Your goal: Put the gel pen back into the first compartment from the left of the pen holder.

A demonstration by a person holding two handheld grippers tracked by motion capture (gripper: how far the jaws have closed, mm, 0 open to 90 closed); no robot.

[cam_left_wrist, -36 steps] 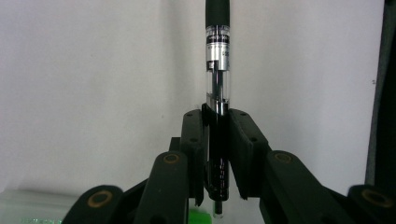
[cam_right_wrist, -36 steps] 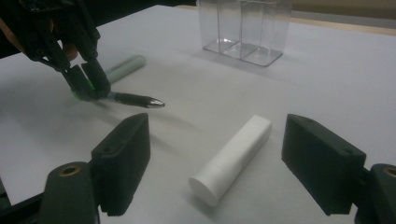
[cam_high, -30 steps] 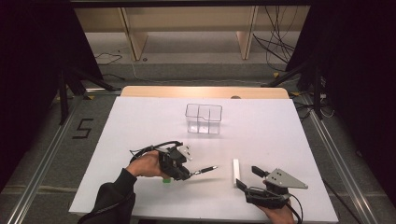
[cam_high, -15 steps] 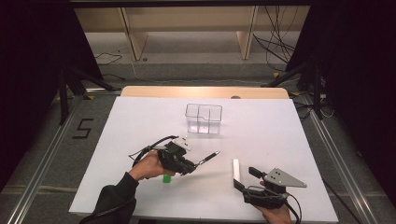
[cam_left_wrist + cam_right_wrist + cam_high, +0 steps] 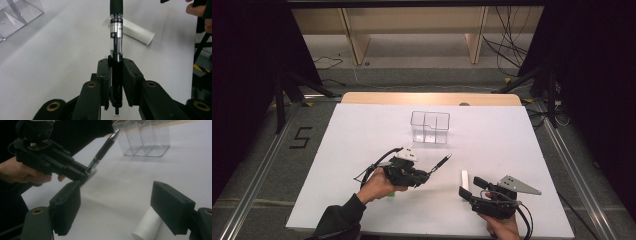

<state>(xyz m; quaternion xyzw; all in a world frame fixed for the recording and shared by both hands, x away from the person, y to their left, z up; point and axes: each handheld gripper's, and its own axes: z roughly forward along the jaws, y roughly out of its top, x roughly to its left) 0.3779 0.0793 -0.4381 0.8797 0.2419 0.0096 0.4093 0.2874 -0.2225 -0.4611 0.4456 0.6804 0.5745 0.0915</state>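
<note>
Your high view looks forward and down on the whole surface [image 5: 362, 140] from afar. Your left gripper view sits close, facing along the pen [image 5: 116, 32] toward the white tube [image 5: 136, 31]. Your right gripper view, low and near, shares that tube [image 5: 150, 225] and pen [image 5: 103, 148].

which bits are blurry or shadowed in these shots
High view: table evenly lit, surroundings dark, soft shadow under the pen. Left gripper view: pen sharp, its own jaws blurred at the bottom edge. Right gripper view: near jaws and white tube soft, the sleeve very dark, clear box dim.
</note>
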